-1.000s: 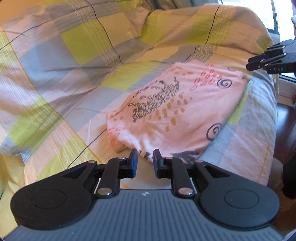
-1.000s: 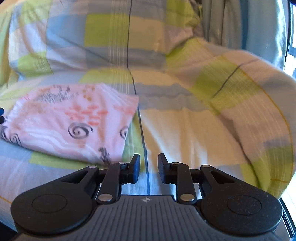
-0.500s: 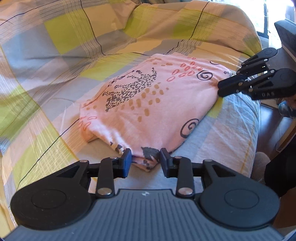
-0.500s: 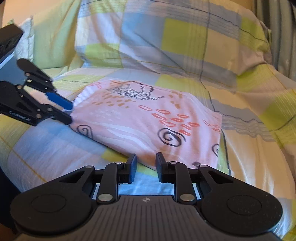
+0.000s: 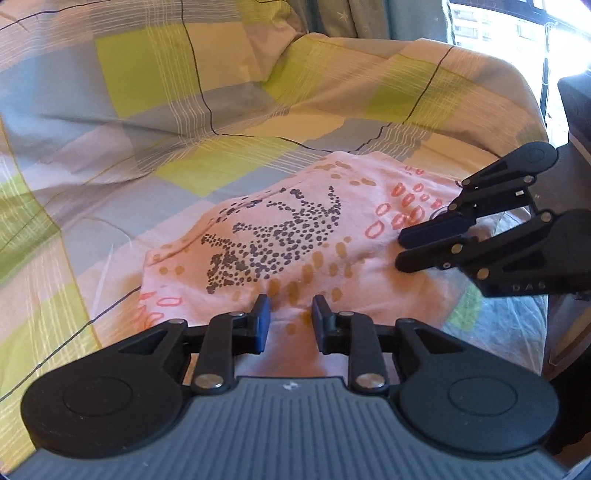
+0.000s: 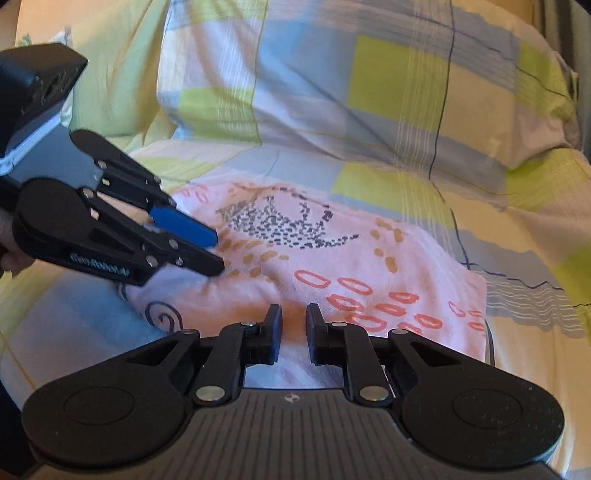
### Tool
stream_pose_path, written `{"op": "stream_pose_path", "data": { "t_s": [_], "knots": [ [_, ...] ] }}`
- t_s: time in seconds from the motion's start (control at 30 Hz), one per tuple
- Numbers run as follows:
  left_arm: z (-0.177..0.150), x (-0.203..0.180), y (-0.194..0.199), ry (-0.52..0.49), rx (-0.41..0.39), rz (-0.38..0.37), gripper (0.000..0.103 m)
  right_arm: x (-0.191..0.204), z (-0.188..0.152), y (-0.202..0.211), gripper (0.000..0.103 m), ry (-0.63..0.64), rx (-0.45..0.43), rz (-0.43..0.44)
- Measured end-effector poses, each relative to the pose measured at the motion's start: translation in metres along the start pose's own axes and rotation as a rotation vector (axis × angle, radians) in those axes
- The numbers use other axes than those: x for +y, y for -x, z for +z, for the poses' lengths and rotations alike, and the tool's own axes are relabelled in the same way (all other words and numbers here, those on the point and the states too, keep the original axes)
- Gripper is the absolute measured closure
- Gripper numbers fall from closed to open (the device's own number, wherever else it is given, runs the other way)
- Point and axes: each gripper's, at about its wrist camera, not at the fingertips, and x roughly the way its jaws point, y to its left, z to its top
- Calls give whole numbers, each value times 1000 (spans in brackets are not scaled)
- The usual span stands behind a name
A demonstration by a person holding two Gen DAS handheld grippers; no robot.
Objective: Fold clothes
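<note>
One folded pink garment (image 5: 295, 236), one checked bedspread (image 5: 147, 110), two parted claws

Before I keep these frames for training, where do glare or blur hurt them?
Left wrist view: the window is blown out at top right, the pink garment sharp. Right wrist view: garment softer, the left claw slightly smeared, bedding edges stretched.

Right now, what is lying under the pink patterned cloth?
The pink cloth lies on a checked bed cover of yellow, green and grey squares, which shows all around it. What is below the cloth's middle, or between its folded layers, is covered.
</note>
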Motion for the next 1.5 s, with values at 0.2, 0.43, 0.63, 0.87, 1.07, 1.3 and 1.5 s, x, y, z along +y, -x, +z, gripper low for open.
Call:
{"op": "stream_pose_path", "data": {
  "t_s": [0.2,0.43,0.63,0.87,1.07,1.3,1.5],
  "knots": [
    [-7,19,-2,-33,3,171,80,-57,-10,9,87,-182,5,-161],
    [16,6,-5,-18,-56,102,85,-78,-3,15,81,-246,-48,-269],
    [31,-8,-25,-59,-61,59,84,-46,28,-10,77,-162,-89,-25],
    [18,22,-34,7,-56,123,90,-58,31,-42,70,-135,-20,-39],
    [7,43,-33,43,-24,232,83,-112,10,-29,68,-335,-9,-179],
    [5,43,-25,-7,-22,321,83,-118,-3,-17,64,-322,4,-319],
    [4,26,3,-44,-69,287,84,-90,4,13,64,-271,-121,-268]
  ]
}}
